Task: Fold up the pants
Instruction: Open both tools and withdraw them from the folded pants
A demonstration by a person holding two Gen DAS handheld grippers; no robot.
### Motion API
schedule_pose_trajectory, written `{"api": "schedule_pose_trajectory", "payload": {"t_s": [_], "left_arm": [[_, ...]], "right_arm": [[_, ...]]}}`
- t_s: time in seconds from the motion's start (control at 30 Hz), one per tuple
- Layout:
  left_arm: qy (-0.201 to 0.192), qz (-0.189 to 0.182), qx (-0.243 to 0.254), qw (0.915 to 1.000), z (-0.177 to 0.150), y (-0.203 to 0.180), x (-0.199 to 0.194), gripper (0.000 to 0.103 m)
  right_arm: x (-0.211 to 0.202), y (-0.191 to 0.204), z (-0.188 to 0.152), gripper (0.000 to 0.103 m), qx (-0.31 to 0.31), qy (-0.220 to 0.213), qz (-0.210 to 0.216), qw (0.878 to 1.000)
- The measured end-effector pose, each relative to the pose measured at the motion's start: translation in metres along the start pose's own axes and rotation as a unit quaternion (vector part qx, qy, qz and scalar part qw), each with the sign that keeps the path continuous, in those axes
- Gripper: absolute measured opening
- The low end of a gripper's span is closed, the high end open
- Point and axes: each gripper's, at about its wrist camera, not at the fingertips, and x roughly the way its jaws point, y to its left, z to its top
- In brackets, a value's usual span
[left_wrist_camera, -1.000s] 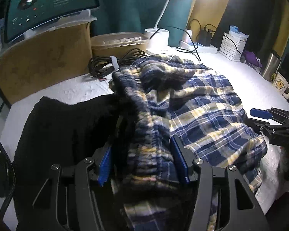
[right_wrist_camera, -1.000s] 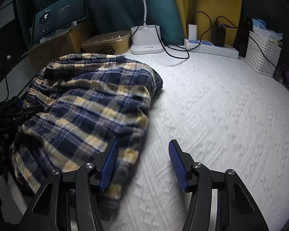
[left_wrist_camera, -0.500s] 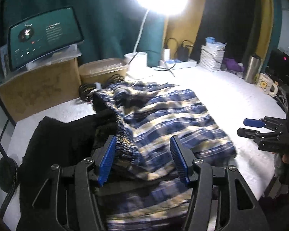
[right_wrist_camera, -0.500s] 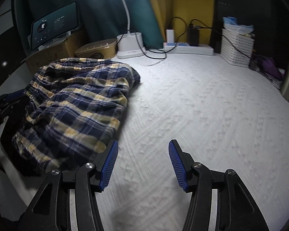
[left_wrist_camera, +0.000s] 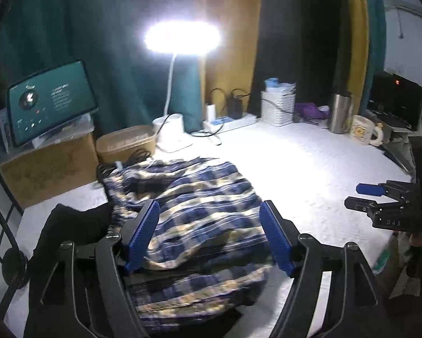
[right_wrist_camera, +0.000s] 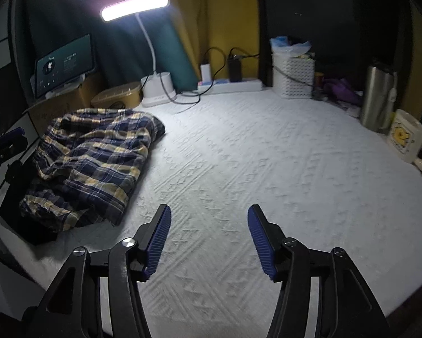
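Note:
The blue and yellow plaid pants (left_wrist_camera: 194,214) lie folded in a rumpled bundle at the left of the white textured table (right_wrist_camera: 267,169), partly on a black garment (left_wrist_camera: 70,225). My left gripper (left_wrist_camera: 209,238) is open and empty, raised above the near part of the pants. My right gripper (right_wrist_camera: 209,242) is open and empty over bare table to the right of the pants (right_wrist_camera: 95,160). It also shows at the right edge of the left wrist view (left_wrist_camera: 363,195).
At the back stand a lit desk lamp (right_wrist_camera: 157,87), a tan lidded box (left_wrist_camera: 126,143), a tablet on a cardboard box (left_wrist_camera: 50,107), a power strip (right_wrist_camera: 230,86), a white basket (right_wrist_camera: 292,77), a steel tumbler (right_wrist_camera: 377,98) and a mug (right_wrist_camera: 405,138).
My left gripper has let go of the pants' waistband and risen back from them. My right gripper has pulled back and to the right, away from the pants.

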Motion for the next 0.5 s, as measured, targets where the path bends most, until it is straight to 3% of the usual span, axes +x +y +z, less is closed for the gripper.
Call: {"api": "schedule_pose_trajectory", "payload": {"t_s": [0.23,0.5], "left_arm": [[-0.021,-0.037,0.021,0.9989,0.002,-0.034,-0.018,0.078],[-0.084,-0.049,0.022,0.9950,0.012,-0.060,-0.051,0.094]], "right_arm": [[-0.045,-0.007,0.000,0.066,0.002,-0.041,-0.018,0.999],[-0.105,-0.010,0.003,0.077,0.002,-0.098,-0.041,0.994]]}}
